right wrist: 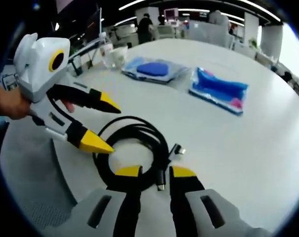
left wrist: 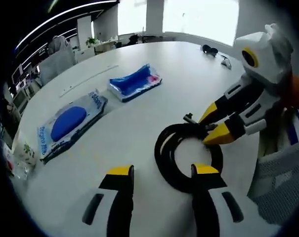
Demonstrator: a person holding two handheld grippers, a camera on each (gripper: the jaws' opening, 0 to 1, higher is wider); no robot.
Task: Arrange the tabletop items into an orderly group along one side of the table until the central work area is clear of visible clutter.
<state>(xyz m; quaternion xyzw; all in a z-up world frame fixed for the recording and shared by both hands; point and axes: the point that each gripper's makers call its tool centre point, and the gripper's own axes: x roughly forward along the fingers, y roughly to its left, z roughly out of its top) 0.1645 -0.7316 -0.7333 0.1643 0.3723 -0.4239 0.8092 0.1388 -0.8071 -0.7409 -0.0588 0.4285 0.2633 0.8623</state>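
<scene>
My left tongs (left wrist: 162, 170) stand wide, straddling the near arc of the cable (left wrist: 189, 157) coiled on the bench (left wrist: 139, 123); my right tongs (right wrist: 155, 171) sit narrower over its plug end. I should pinch all loops together before sliding it toward the pouches (left wrist: 135, 81)

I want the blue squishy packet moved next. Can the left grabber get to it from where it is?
Probably yes. The left gripper is open, over the black cable, and only bare table lies between it and the blue packet.

left/right gripper views: opposite sides, close | shared: coiled cable (left wrist: 189, 155)
</scene>
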